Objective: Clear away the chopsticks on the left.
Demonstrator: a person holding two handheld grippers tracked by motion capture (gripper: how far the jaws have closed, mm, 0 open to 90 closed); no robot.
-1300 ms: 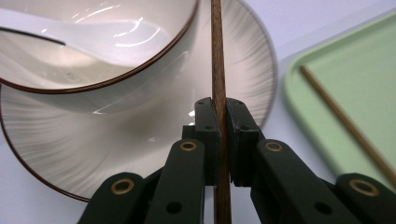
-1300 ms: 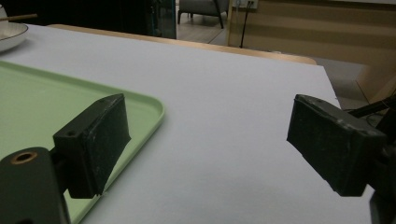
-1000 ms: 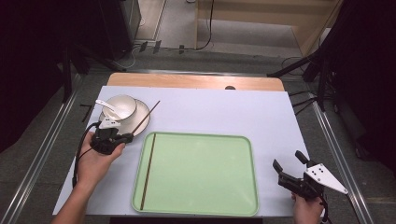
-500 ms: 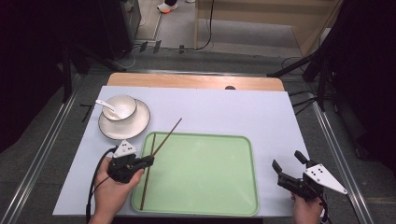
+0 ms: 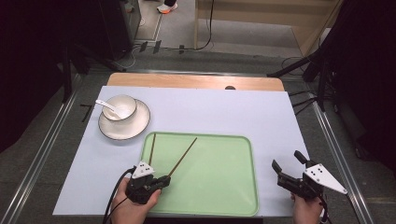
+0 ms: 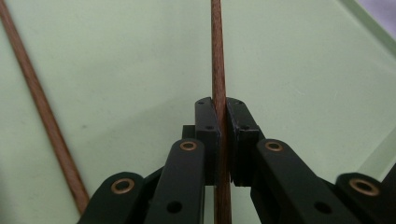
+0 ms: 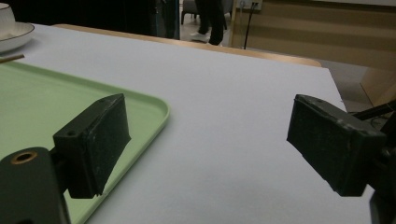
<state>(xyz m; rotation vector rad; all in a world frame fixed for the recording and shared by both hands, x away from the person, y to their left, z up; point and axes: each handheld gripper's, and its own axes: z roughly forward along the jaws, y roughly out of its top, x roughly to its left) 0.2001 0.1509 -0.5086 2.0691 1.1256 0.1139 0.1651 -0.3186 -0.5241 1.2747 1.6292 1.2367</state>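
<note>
Clamping 1 chopstick (image 6: 218, 60) over the tray (image 5: 224, 186), left hand-held gripper (image 5: 161, 179); right hand-held gripper (image 5: 288, 164) gapes empty.

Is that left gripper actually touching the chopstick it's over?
Touching. The left gripper view shows the left gripper with both jaws pressed against the chopstick, no gap on either side.

High view: overhead, facing forward-down across the table (image 5: 196, 112). Left gripper view: close above the green tray (image 6: 116, 84). Right gripper view: low, sharing the tray's corner.
</note>
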